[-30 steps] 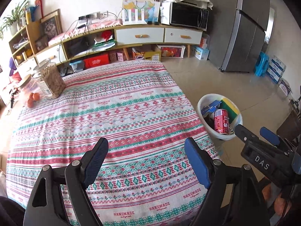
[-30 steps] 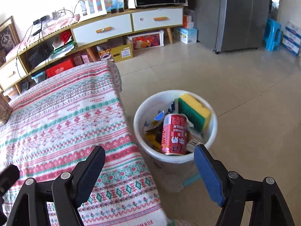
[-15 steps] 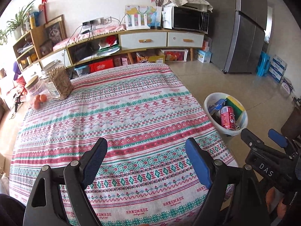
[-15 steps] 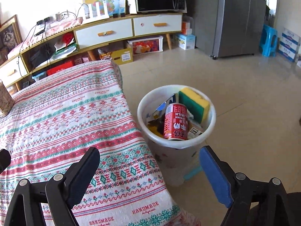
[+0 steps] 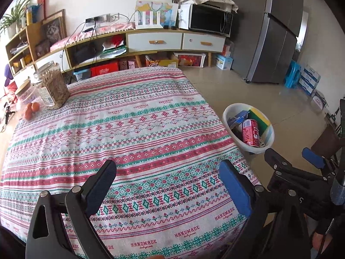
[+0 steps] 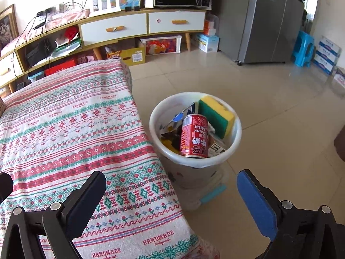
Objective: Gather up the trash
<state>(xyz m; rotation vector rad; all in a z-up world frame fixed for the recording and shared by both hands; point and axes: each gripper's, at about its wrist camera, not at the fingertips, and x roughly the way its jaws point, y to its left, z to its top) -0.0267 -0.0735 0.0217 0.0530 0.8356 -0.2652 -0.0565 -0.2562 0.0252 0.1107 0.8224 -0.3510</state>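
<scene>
Beside the tabletop, on the tiled floor, a white bin was seen holding the collected trash. A red drink can was propped upright near its middle, a yellow-and-green sponge was leant against the far wall of the bin, and crumpled wrappers and paper were packed around both (their print could not be read). The bin stood just off the edge of the tabletop, which was covered by a striped, patterned cloth.

The right claw was held above the gap between the tabletop's corner and the bin; its jaws were opening, spread wide, and nothing was gripped between them. The left claw was held over the near part of the cloth, its jaws likewise opening, spread wide and gripping nothing. The right claw was also caught at the right edge of the left wrist view.

At the far left corner of the tabletop, glass jars were set beside some orange fruit. Along the wall behind, a low sideboard was seen with a microwave on top, and a grey fridge was placed to its right.
</scene>
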